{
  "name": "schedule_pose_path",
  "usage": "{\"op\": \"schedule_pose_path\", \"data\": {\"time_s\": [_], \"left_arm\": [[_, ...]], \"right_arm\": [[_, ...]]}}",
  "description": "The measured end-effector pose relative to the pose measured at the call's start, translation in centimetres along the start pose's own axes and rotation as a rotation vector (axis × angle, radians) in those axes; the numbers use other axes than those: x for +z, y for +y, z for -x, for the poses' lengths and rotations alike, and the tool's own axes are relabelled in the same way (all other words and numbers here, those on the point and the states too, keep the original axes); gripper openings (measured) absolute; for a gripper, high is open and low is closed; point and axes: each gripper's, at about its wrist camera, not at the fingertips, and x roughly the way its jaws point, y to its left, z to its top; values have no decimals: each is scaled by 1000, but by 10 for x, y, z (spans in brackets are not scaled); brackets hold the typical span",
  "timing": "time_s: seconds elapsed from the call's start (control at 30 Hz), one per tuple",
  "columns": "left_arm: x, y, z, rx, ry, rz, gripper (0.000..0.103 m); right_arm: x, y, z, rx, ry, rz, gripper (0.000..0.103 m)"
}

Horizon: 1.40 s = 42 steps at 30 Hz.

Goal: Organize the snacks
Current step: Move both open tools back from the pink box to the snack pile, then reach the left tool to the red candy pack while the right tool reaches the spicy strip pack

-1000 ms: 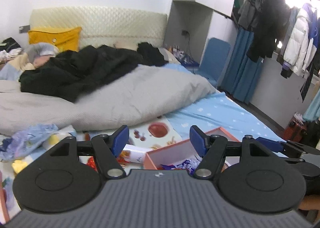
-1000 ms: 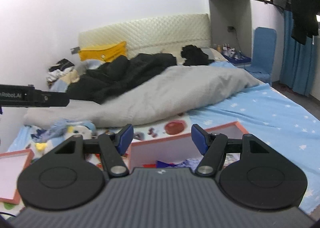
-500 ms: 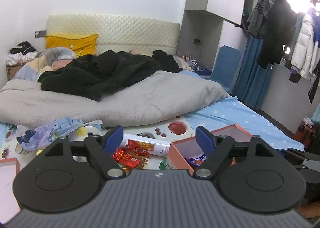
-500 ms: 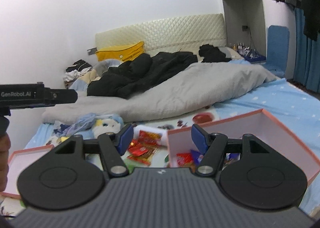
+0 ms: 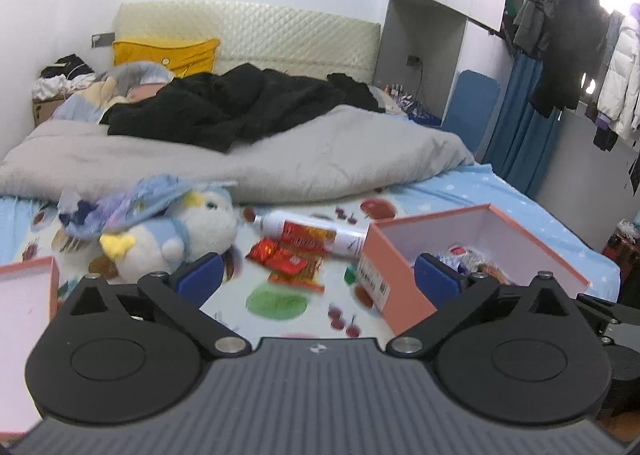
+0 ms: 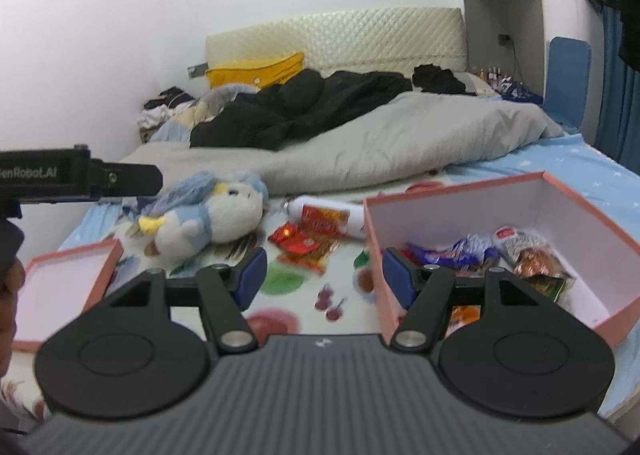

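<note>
On the fruit-print sheet lie several red snack packets [image 5: 288, 259] [image 6: 304, 243], and a white tube with a red label [image 5: 312, 233] [image 6: 328, 215] just behind them. To their right stands an open pink box [image 5: 404, 287] [image 6: 440, 215] holding several wrapped snacks [image 6: 480, 251]. My left gripper [image 5: 316, 279] hovers short of the packets, its jaws opening wide with nothing between them. My right gripper [image 6: 324, 279] is open and empty, its right finger in front of the box's near-left corner.
A blue-and-white plush toy [image 5: 180, 231] [image 6: 208, 219] lies left of the packets. A pink box lid [image 5: 24, 295] [image 6: 64, 287] sits at the near left. A grey duvet [image 5: 280, 163] and black clothes cover the bed behind. The left gripper's body [image 6: 80, 175] juts in from the left.
Both grippers have moved forward and down toward the bed, so the packets, tube and box have come into fuller view. The left jaws have spread much wider; the right jaws kept their gap.
</note>
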Motion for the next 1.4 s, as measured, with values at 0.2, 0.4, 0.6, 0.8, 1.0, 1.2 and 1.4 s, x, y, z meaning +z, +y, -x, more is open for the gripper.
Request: {"op": "schedule_pose_path", "data": {"time_s": [0.2,0.4,0.6,0.8,1.0,1.2,1.4], "left_arm": [[-25,14,1,42,33,36,103],[-50,24,-3,72,76,63,103],[-69,34,-10,89,122,84,103],[-83,43,-17,110,139,94,103],[-89,49,-32,100,154,116,103],[-90,57,-51,90,156,139,103],[-85,66,-88,58,166,143,103]], "right_arm": [[-20,8,-1,6,27,-11,66],[-38,17,1,11,48,-8,66],[-56,24,-3,10,90,-14,66],[-65,31,-9,21,116,-11,66],[-69,37,-21,32,138,-1,66],[-70,40,-41,41,155,14,66],[-70,43,-71,43,163,33,66]]}}
